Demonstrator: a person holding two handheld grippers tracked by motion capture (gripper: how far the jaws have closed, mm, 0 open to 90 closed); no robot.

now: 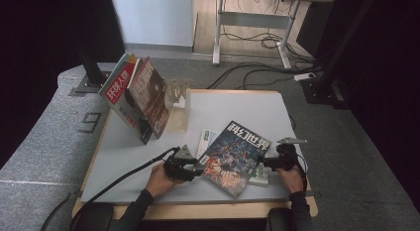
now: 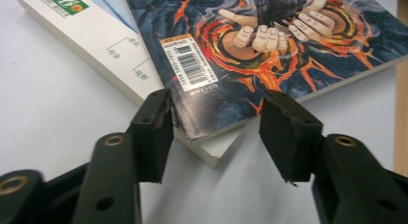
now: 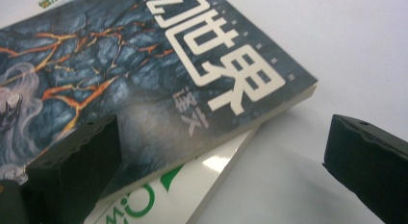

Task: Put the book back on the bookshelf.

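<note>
Landmark: dark magazine [image 1: 232, 156], flat on the pale matte table [image 1: 124, 146], near the person's edge. Glossy cover, blue-black cracked-rock pattern with orange veins, large white characters along the far end, barcode label at the near-left corner. Rectangular, thin, square-cut page block.

Beneath the dark magazine: white book [image 2: 110, 56], thicker, matte cover with green print, protruding past the magazine's left side and right corner.

Left gripper [image 1: 185, 164], at the dark magazine's left corner: hard black jaws, blocky, worn at the pads, spread apart, gripping nothing. Magazine corner and the white book corner under it placed between the jaws, in the left gripper view close against the left pad; contact not determinable.

Right gripper [image 1: 277, 159], at the dark magazine's right edge: jaws spread wide, gripping nothing. In the right gripper view, one pad low over the magazine cover, the other well clear over bare table; magazine edge and white book edge between them.

Behind and left of the dark magazine: three magazines [image 1: 136, 94], glossy, leaning upright against a clear plastic stand [image 1: 177, 104].
</note>
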